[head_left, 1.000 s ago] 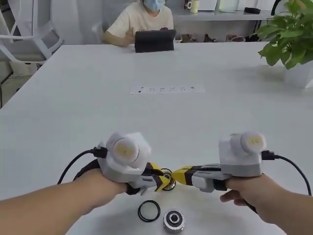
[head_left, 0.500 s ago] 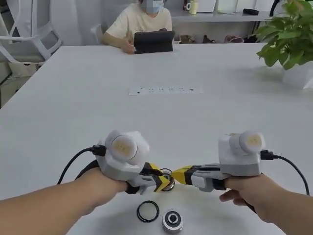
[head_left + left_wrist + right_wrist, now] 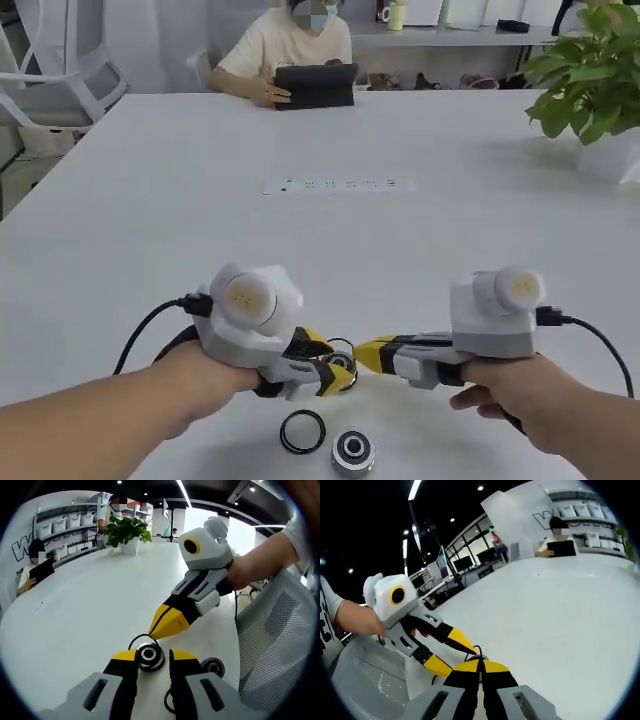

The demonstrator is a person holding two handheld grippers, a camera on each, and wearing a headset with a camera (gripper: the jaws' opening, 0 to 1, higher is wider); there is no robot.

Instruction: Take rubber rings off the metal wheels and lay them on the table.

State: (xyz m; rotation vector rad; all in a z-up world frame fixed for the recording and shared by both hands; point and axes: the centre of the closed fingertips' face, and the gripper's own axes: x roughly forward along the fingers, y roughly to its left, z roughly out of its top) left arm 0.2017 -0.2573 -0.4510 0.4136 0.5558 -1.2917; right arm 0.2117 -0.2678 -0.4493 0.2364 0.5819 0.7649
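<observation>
Bottom middle: left claw grips a metal wheel — right claw pinches its rubber ring. Lower, a loose ring and bare wheel lie on the table.

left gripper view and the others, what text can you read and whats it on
"W": big dark letter on the back wall; the rest of the word is cut off.
Smaller line under it: too blurred to read.
Marks on the white strip on the table: too small to read.

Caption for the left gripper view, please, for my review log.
Left gripper grips a metal wheel while the right gripper pinches its rubber ring.
</observation>
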